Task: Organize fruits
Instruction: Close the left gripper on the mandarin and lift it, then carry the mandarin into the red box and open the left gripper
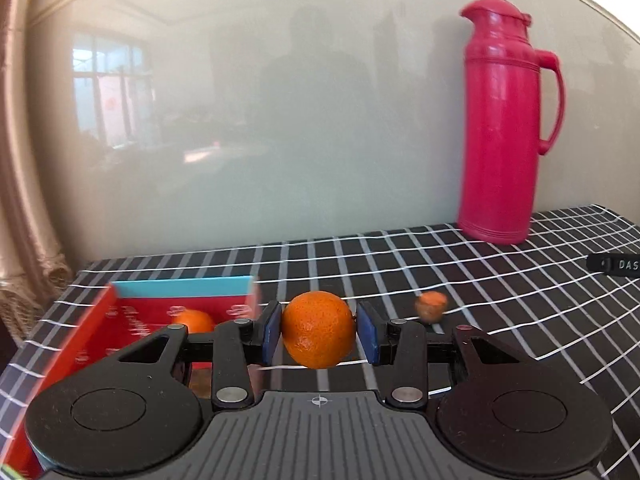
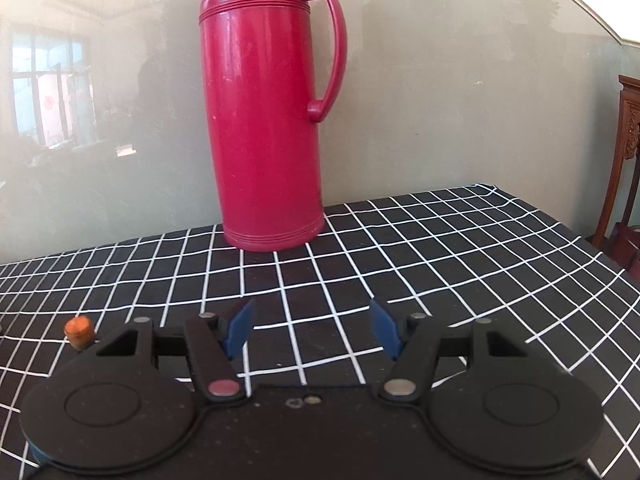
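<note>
Step in hand, as judged: carrying fruit to the box. The left gripper [image 1: 318, 330] has its fingers [image 1: 272, 330] clamped on a round orange mandarin [image 1: 318, 328], held clear above the black white-checked cloth surface [image 1: 440, 272]. Next move calls for swinging left over the open red cardboard box [image 1: 132, 312], beside the mandarin already inside [image 1: 194, 320], then release.

The right wrist view alone shows the right gripper [image 2: 312, 328], fingers apart and empty; both views show a small orange stub [image 2: 79, 330] and the tall red plastic thermos jug [image 2: 264, 120].

1. A glossy pale wall [image 1: 280, 120] is seen behind the table, with a window [image 1: 108, 80] reflected at the left of the frame.
2. A black cloth with a white grid [image 2: 440, 248] is spread across the table.
3. A carved wooden chair [image 2: 626, 168] is seen at the right edge.
4. A beige curtain [image 1: 24, 200] hangs at far left.
</note>
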Motion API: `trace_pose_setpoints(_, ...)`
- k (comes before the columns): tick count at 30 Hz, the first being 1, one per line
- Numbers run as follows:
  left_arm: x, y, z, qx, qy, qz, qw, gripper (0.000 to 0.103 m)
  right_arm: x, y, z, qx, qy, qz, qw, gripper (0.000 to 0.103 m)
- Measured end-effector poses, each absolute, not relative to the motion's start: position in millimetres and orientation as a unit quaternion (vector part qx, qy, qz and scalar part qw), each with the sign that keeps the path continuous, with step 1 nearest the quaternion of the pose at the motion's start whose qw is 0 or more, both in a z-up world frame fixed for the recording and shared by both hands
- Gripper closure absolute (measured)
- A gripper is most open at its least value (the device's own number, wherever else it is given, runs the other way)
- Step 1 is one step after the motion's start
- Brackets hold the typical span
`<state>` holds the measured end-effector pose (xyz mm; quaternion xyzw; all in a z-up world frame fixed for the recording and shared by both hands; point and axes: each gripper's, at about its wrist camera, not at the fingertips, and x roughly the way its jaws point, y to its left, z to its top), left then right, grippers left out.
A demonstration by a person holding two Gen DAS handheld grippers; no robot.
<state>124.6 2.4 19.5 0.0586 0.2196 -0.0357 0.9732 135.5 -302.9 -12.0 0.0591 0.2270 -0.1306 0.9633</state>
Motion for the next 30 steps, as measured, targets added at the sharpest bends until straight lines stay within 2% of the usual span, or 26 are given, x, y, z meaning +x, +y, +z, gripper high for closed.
trace_pose_setpoints(12, 107.0, 108.7, 4.3, 0.031, 0.245, 0.057, 0.967, 0.062, 133.9, -242.7, 3.6, 0.056, 0.211, -0.083, 0.972, 0.04)
trace_pose_setpoints(20, 104.4, 126.9, 3.1, 0.011, 0.231, 0.074, 0.97, 0.06, 123.5, -221.1, 7.8, 0.034, 0.208, -0.074, 0.975, 0.038)
trace_pose_setpoints(21, 103.3, 126.2, 3.6, 0.012, 0.226, 0.076, 0.971, 0.053, 122.9, -221.9, 8.3, 0.033, 0.209, -0.074, 0.975, 0.037)
trace_pose_setpoints(22, 101.8, 124.7, 3.9, 0.015, 0.222, 0.079, 0.972, 0.038, 122.3, -222.8, 8.6, 0.033, 0.21, -0.075, 0.974, 0.037)
trace_pose_setpoints(24, 95.7, 118.3, 5.1, 0.028, 0.211, 0.087, 0.973, 0.024, 121.7, -226.0, 9.4, 0.033, 0.209, -0.076, 0.974, 0.037)
trace_pose_setpoints(27, 89.5, 110.6, 8.1, 0.033, 0.201, 0.088, 0.975, 0.022, 120.8, -231.7, 10.6, 0.032, 0.21, -0.079, 0.974, 0.032)
trace_pose_setpoints(30, 81.2, 107.7, 9.3, 0.034, 0.19, 0.096, 0.976, 0.016, 118.6, -240.3, 11.2, 0.034, 0.209, -0.078, 0.974, 0.032)
